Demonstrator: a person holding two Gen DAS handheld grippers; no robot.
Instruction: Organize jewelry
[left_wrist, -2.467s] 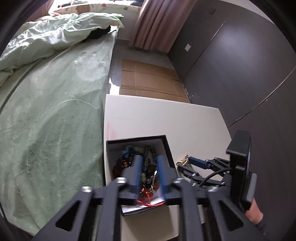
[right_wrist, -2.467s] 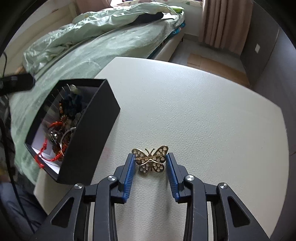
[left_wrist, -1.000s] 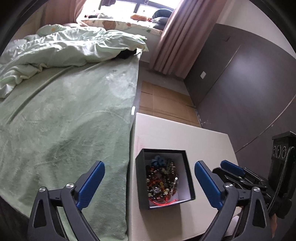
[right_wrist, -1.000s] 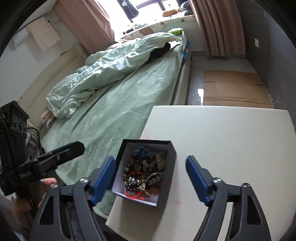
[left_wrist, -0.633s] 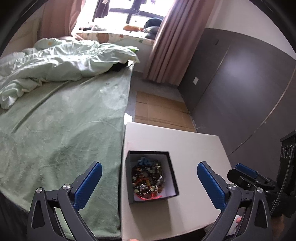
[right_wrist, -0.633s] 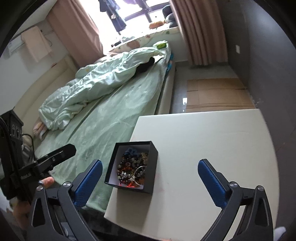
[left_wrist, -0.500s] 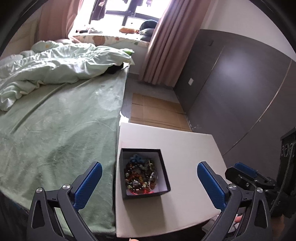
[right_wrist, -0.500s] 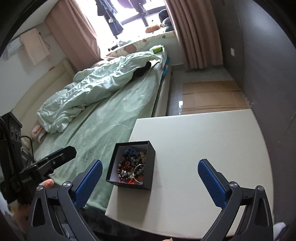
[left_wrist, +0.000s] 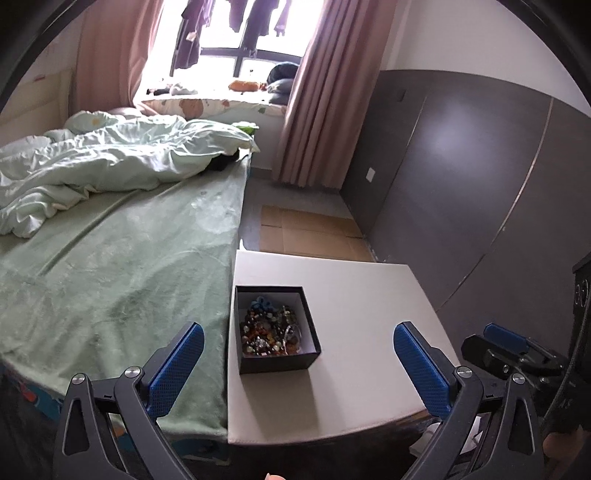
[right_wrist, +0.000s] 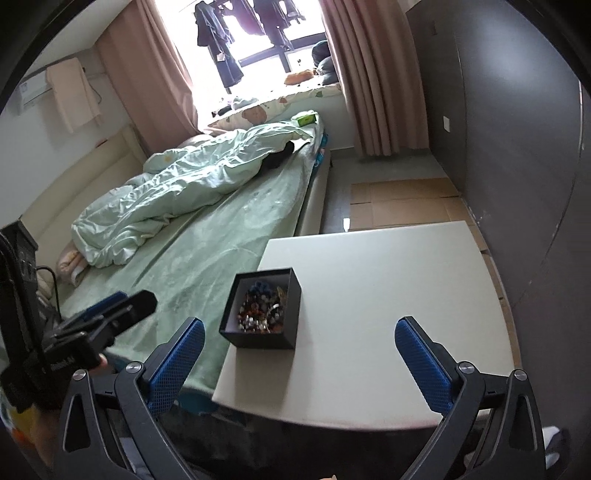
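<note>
A black box (left_wrist: 275, 363) with a white lining stands on the left part of the cream table (left_wrist: 354, 302), filled with several beaded bracelets and other jewelry (left_wrist: 269, 330). It also shows in the right wrist view (right_wrist: 264, 339). My left gripper (left_wrist: 295, 354) is wide open and empty, held high and back from the table. My right gripper (right_wrist: 299, 350) is also wide open and empty, equally far back. The right gripper shows at the right edge of the left wrist view (left_wrist: 506, 350). The left gripper shows at the left of the right wrist view (right_wrist: 107, 317).
A bed with a green sheet (left_wrist: 122, 266) and a crumpled duvet (left_wrist: 92, 166) lies against the table's left side. Flattened cardboard (left_wrist: 306, 232) covers the floor beyond the table. A dark wall panel (left_wrist: 461, 184) runs along the right. Pink curtains (left_wrist: 321, 110) hang by the window.
Both grippers have pulled up and back from the table, so the box looks smaller. 2.5 s ago the right gripper flanked a gold butterfly brooch and the left was in the box; both are open now.
</note>
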